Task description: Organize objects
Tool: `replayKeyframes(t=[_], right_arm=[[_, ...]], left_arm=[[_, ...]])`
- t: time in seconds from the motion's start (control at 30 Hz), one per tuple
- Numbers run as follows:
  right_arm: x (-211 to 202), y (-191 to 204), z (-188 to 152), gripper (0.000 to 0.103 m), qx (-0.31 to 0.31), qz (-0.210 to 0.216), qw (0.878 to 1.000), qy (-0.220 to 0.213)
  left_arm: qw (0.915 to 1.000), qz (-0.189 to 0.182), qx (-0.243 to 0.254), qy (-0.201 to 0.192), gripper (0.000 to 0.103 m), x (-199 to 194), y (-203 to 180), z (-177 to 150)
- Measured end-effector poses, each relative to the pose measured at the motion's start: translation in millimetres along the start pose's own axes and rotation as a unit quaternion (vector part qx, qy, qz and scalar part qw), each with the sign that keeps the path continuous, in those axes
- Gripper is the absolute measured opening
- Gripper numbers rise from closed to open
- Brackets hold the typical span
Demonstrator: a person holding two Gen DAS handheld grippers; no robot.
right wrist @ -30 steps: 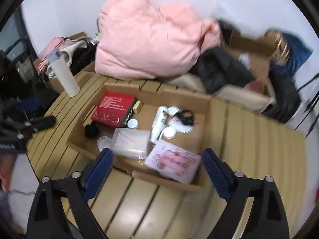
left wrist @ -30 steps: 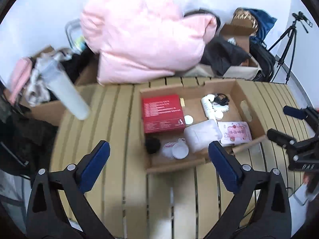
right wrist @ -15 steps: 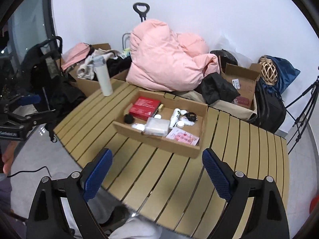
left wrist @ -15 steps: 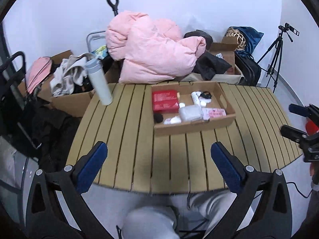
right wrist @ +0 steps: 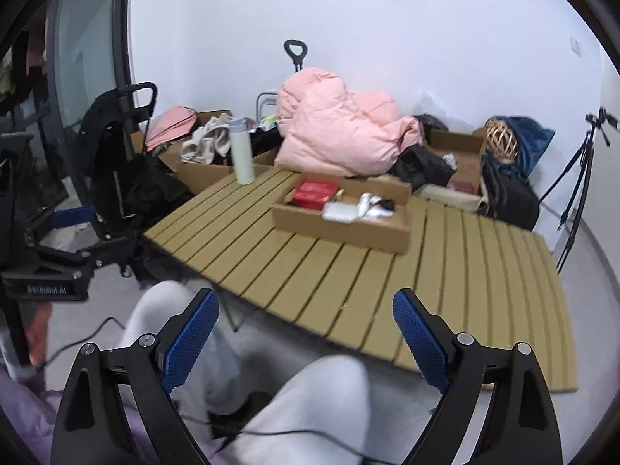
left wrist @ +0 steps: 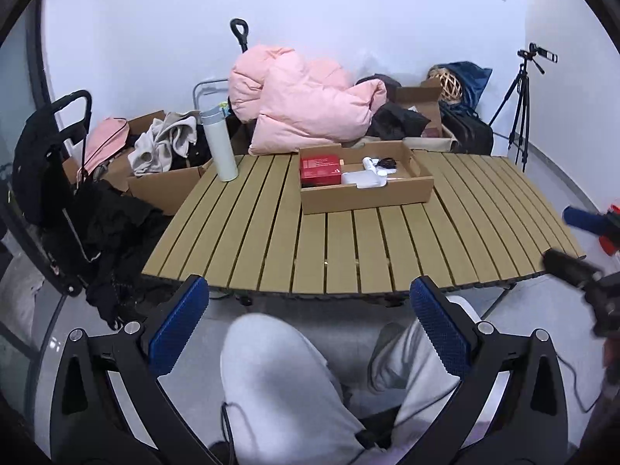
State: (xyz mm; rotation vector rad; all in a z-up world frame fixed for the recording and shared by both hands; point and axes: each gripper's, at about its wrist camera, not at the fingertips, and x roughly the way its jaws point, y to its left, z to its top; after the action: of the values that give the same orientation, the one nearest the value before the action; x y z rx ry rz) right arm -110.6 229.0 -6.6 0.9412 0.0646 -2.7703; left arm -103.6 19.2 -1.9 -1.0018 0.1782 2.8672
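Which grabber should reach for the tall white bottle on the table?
Probably left. The white bottle stands at the table's left side, nearer the open left gripper.

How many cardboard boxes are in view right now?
3: a shallow brown cardboard box on the slatted table, one holding clothes off its left corner, one open behind it. Others may be hidden.

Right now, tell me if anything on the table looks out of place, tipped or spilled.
Nothing stands out. The cardboard box sits flat on the slatted table, with the red box and white items inside it. The white bottle stands upright near the far left corner. Nothing is spilled. Both the left gripper and right gripper are open and empty.
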Motion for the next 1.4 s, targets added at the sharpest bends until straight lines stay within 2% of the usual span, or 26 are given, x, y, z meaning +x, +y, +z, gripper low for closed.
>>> replayKeyframes(t=[0.1,0.27,0.43,0.77,1.03,1.4], right_arm=[[-0.2,19.0,-13.1,0.094,-0.005,-0.009,1.0,-0.004],[3.2,34.4,-25.4,0.094,0.007,0.034,0.999,0.007],[-1.5,45.8,-27.9,0.094,-0.006,0.022,1.0,-0.002],[0.4,45.5,-31.6,0.094,0.005,0.006,1.0,-0.006],[-2.7,32.2,-29.8,0.094,0.04,-0.003,0.999,-0.012],[1.0,33.1,-29.7,0.094,0.037,0.006,0.999,-0.008]], left_arm=[[0.9998,0.013,0.013,-0.002,0.103,-7.2,-0.6,-12.7],[0.9999,0.015,-0.008,0.001,0.103,-13.5,5.5,-20.2],[0.9999,0.011,-0.004,-0.001,0.103,-16.1,1.6,-22.3],[0.9999,0.011,-0.008,0.006,0.103,-15.2,2.2,-23.4],[0.9999,0.007,-0.01,0.008,0.103,-15.6,4.5,-23.7],[0.9998,0.003,-0.008,0.019,0.103,-11.0,5.0,-24.0]])
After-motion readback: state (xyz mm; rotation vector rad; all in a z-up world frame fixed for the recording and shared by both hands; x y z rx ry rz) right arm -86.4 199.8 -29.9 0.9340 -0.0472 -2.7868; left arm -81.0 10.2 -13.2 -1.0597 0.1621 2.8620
